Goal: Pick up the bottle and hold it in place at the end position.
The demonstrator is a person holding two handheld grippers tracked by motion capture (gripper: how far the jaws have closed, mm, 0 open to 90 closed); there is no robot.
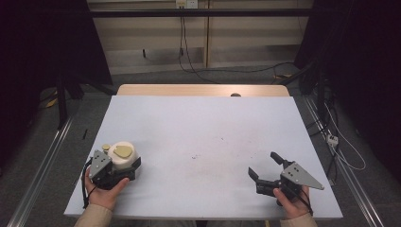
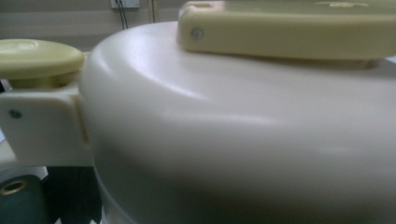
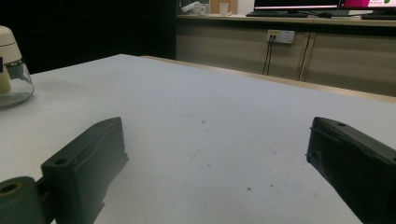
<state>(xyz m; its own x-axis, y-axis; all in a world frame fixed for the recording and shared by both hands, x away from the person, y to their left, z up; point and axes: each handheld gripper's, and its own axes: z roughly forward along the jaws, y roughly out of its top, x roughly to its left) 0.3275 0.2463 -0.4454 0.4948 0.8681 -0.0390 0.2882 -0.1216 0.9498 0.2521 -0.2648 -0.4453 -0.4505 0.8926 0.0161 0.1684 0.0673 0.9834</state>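
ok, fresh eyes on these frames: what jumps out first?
The cream-lidded container at the table's near left corner, with a yellowish flap on its lid and a clear base in the right gripper view. The left gripper is pressed against it, though whether its jaws are clamped cannot be told. Across the table, the right gripper hangs wide open, holding nothing.

My lab or office workroom, white-covered desk, wall sockets, trailing cables, monitors on a far counter.
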